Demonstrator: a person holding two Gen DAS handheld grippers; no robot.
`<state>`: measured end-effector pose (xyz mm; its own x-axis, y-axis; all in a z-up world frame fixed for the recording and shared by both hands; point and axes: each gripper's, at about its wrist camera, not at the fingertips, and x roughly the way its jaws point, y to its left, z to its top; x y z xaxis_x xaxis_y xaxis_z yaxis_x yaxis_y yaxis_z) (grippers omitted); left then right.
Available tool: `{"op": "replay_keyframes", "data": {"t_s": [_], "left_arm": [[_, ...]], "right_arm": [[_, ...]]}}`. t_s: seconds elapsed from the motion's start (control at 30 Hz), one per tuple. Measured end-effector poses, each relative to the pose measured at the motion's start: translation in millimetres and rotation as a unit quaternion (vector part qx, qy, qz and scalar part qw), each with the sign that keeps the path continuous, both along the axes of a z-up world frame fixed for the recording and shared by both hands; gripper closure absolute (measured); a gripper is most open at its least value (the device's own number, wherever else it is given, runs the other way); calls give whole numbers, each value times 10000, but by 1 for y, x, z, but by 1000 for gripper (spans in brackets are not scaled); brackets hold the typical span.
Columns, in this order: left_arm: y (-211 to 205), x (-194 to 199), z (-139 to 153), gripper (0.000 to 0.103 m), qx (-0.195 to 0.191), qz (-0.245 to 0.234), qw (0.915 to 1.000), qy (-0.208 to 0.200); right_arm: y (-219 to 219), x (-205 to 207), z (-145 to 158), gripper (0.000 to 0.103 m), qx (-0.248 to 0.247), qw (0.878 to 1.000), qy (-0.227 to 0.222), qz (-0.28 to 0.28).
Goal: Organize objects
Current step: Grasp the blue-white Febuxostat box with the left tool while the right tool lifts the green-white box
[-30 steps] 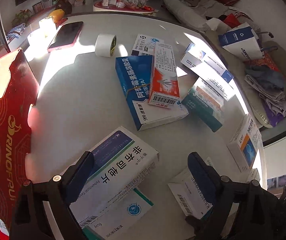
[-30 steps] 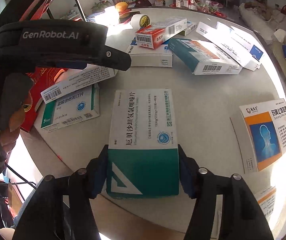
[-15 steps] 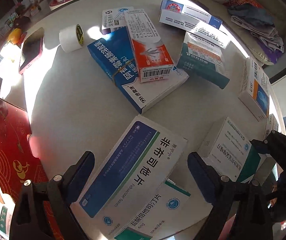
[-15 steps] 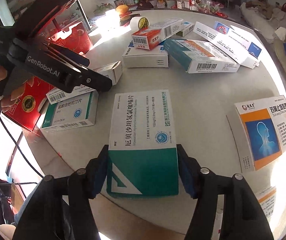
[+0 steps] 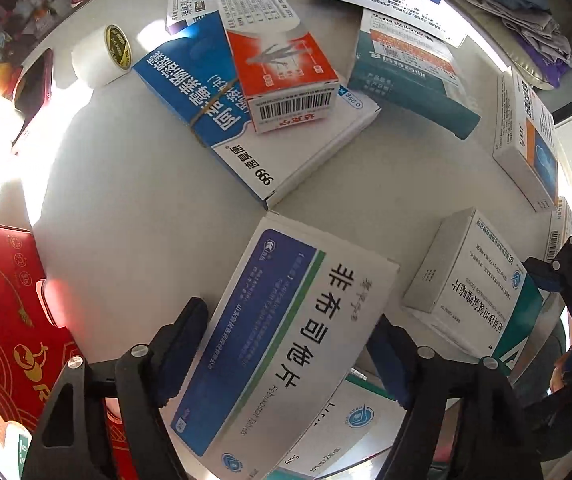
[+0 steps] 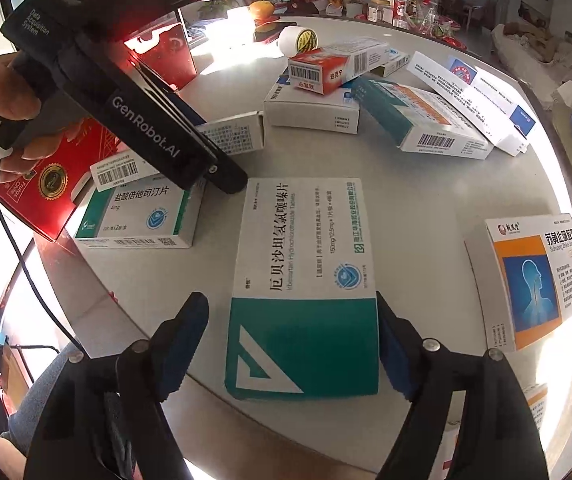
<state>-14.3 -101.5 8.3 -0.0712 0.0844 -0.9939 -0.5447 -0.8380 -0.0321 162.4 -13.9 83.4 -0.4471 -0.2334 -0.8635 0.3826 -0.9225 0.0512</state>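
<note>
Boxes mostly lie loose on the table (image 5: 126, 200): our left gripper (image 5: 286, 356) is closing around the blue box (image 5: 286, 340), our right gripper (image 6: 291, 344) is closing on the teal box (image 6: 301, 280); beyond, many boxes wait unsorted.

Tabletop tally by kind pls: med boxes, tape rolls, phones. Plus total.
medicine boxes: 10 (one at the table's far right edge shows only as a sliver)
tape roll: 1
phone: 1
Total: 12
</note>
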Motion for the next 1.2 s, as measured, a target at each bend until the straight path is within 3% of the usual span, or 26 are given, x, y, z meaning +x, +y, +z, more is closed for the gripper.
{"op": "replay_keyframes", "data": {"t_s": [0.17, 0.23, 0.33, 0.47, 0.57, 0.63, 0.67, 0.8, 0.97, 1.03, 1.2], "left_arm": [[-8, 13, 3, 38, 4, 121, 9994, 316], [-15, 15, 12, 38, 311, 402, 9974, 513], [-25, 20, 37, 39, 901, 774, 9888, 899], [-40, 42, 76, 39, 1882, 1240, 9650, 1344], [-50, 54, 97, 40, 2615, 1588, 9402, 1496], [-61, 66, 101, 46, 3089, 1761, 9229, 1475], [-64, 67, 102, 51, 3245, 1820, 9168, 1455], [-69, 75, 95, 51, 3584, 2094, 8998, 1341], [-61, 78, 65, 52, 3331, 2144, 9107, 1167], [-53, 88, 57, 52, 2903, 1953, 9279, 1290], [-34, 132, 55, 49, 2452, 923, 9576, 1199]], "right_arm": [[15, -7, 3, 42, -593, 9979, -183, -208], [29, -7, 8, 42, -1243, 9914, -259, -320], [53, -2, 16, 42, -2316, 9708, -387, -497], [74, -1, 20, 42, -3256, 9405, -602, -768], [82, 2, 14, 42, -3879, 9128, -843, -964], [86, 6, 7, 42, -4172, 8966, -981, -1119], [88, 8, 4, 42, -4268, 8905, -1047, -1182], [85, 11, -6, 42, -4388, 8792, -1241, -1380], [82, 15, -4, 42, -4242, 8852, -1257, -1437], [84, 16, -1, 42, -4184, 8889, -1200, -1429], [85, 22, 5, 42, -3996, 8996, -1124, -1361]]}}
